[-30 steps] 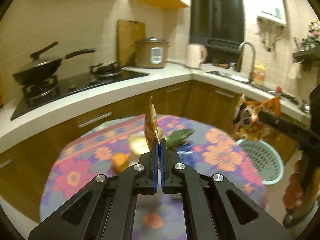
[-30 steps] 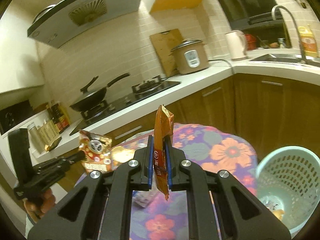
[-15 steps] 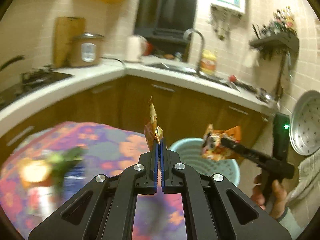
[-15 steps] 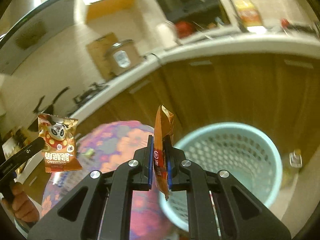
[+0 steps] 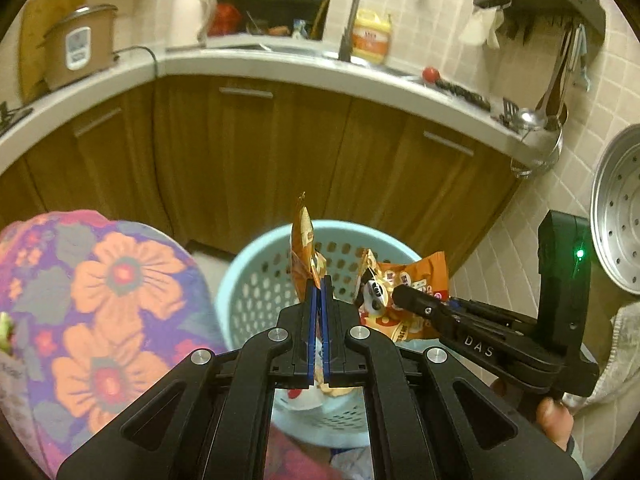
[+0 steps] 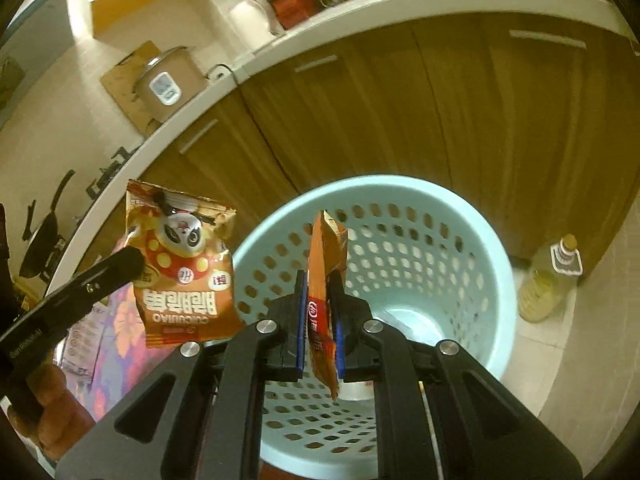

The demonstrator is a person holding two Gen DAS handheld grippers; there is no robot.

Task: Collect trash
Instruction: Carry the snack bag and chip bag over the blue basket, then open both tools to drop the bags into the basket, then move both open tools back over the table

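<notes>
The left claw [image 5: 319, 292] is pinching an orange snack packet [image 5: 305, 248] edge-on between its blue pads, the packet standing upright over the near left rim of the pale blue perforated basket [image 5: 256, 276]. In the right wrist view that same packet [image 6: 182, 264] is hanging face-on and upside down to the left of the basket [image 6: 472, 264], showing a cartoon panda and the inverted word "CUCUMIAO" above larger characters that cannot be read. The right claw [image 6: 319, 308] is clamping a second orange packet [image 6: 326, 264] with a small red and white logo, holding it upright above the basket's opening; the left wrist view shows this claw [image 5: 400, 294] reaching in from the right, its arm marked "DAS", gripping a panda packet [image 5: 404, 280] over the far right rim. The flowered cloth [image 5: 104, 296] is covering the bench at the left. A yellow bottle [image 6: 548, 280] is standing on the floor right of the basket.
</notes>
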